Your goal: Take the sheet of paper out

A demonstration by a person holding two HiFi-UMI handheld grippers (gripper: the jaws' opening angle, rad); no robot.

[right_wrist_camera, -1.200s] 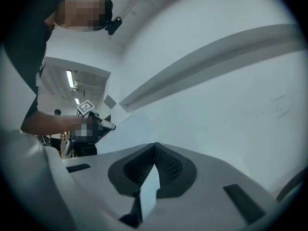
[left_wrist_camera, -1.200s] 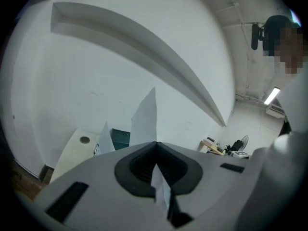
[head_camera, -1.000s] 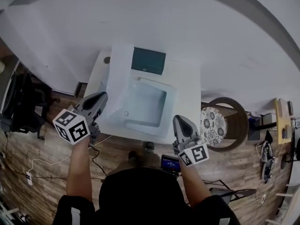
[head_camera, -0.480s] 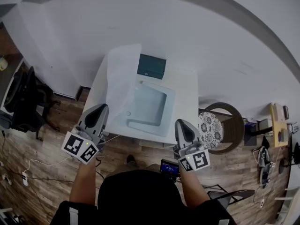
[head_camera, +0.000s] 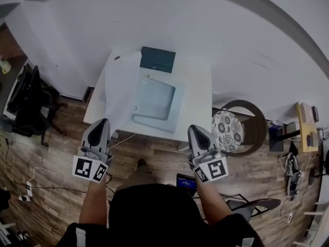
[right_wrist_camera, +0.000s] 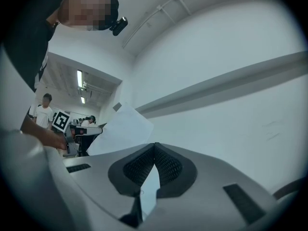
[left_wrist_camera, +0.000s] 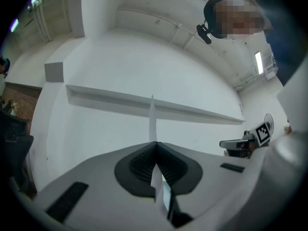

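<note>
The white sheet of paper (head_camera: 121, 89) stretches from over the table's left side down to my left gripper (head_camera: 101, 122), which is shut on its near edge. In the left gripper view the sheet (left_wrist_camera: 152, 117) shows edge-on, running forward out of the closed jaws of the left gripper (left_wrist_camera: 155, 144). The white printer (head_camera: 157, 99) with its pale tray sits on the white table (head_camera: 198, 86). My right gripper (head_camera: 197, 129) hangs off the table's front edge, shut and empty. Past the right gripper (right_wrist_camera: 154, 145) in its own view, the sheet (right_wrist_camera: 122, 129) shows at the left.
A dark teal box (head_camera: 158, 59) stands behind the printer. A round chair with a patterned cushion (head_camera: 226, 130) is right of the table, a black chair (head_camera: 31, 102) is left of it. Cables trail over the wooden floor (head_camera: 46, 174). A small screen (head_camera: 186, 181) glows by the person's body.
Both grippers have drawn back from the table toward the person. The left one rolled and carried the sheet along, so the paper now reaches past the table's front edge.
</note>
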